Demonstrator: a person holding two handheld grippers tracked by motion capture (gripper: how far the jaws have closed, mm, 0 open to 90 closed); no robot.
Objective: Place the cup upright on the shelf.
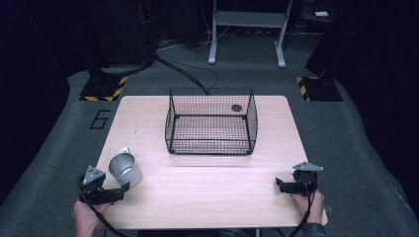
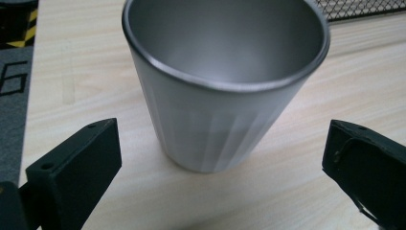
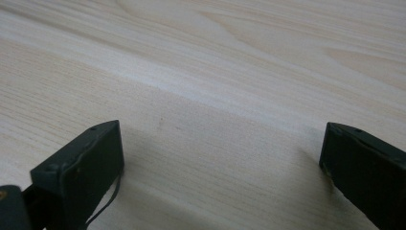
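Observation:
A silver metal cup (image 1: 124, 169) stands upright on the wooden table (image 1: 207, 197) near its front left corner. In the left gripper view the cup (image 2: 225, 86) sits just ahead of the wide-apart black jaws, empty inside. My left gripper (image 1: 121, 190) is open, right behind the cup and not touching it. My right gripper (image 1: 279, 185) is open near the front right of the table, with bare wood between its jaws. A black wire basket (image 1: 211, 121) stands empty at the table's middle back.
A small dark round spot (image 1: 236, 107) shows behind the basket's right rear wall. A corner of the basket (image 2: 364, 8) appears past the cup. Beyond the table lie grey carpet, cables and stand feet with yellow-black tape.

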